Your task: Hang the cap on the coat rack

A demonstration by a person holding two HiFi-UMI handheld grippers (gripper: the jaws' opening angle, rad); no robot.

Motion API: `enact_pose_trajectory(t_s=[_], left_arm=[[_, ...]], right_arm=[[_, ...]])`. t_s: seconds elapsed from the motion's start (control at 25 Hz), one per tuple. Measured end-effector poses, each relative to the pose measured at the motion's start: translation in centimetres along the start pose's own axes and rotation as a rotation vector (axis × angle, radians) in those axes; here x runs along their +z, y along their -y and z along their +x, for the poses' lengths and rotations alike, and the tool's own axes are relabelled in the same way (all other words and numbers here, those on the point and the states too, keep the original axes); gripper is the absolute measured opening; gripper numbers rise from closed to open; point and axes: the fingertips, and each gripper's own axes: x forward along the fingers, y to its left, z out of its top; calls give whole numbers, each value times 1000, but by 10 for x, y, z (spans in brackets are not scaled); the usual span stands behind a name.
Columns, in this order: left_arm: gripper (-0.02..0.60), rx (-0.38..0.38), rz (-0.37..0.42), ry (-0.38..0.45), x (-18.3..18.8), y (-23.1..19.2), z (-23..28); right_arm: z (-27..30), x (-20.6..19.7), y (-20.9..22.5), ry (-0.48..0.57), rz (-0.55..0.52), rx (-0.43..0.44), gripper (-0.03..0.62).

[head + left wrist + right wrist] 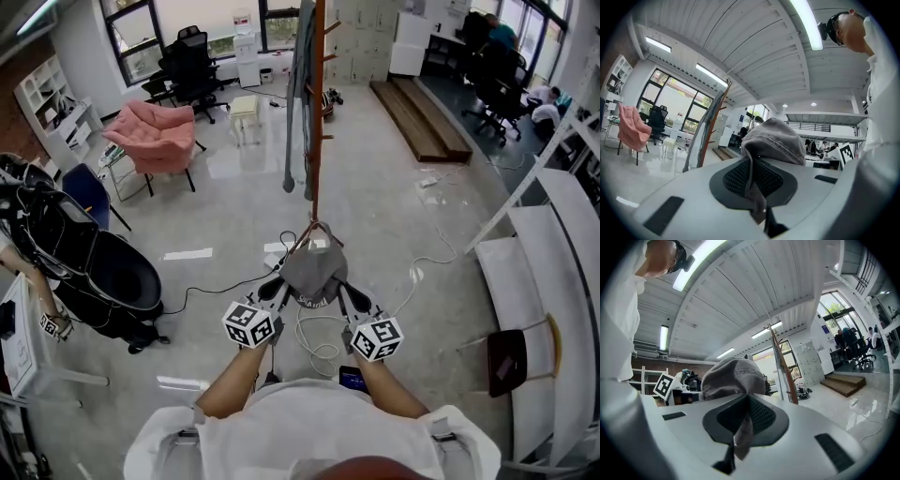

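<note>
Both grippers hold the grey cap [314, 275] up in front of the person, one on each side. The left gripper [278, 289] has its fingers closed tight on a fold of the cap's left edge. The right gripper [343, 294] pinches the cap's right edge the same way, with fabric bunched between its fingers. In both gripper views the cap's crown bulges above the fingers.

The wooden coat rack [318, 103] stands straight ahead, farther off, with its pole upright and short pegs along it. A long grey garment [302, 89] hangs on the rack's left side and covers part of the pole. The cap is apart from the rack and not on any peg.

White and black cables [317, 339] loop on the floor below the cap, near the person's feet. A black golf bag [89, 267] lies near left and a pink armchair [156, 136] sits far left. Black office chairs [192, 61] stand by the far windows. A low wooden platform [417, 117] is far right, and white shelving [548, 272] runs along the right.
</note>
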Motion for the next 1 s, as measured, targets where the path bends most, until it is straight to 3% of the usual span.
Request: enact_pose_trajectory(t_s=[0.44,1.0], left_arm=[[23,35,11,-9,-10,19,10],[23,32,-15,0,-12,-35,53]], right_arm=[[-13,-1,18,2,8,35,26],[42,-10,46,-28,5,24,26]])
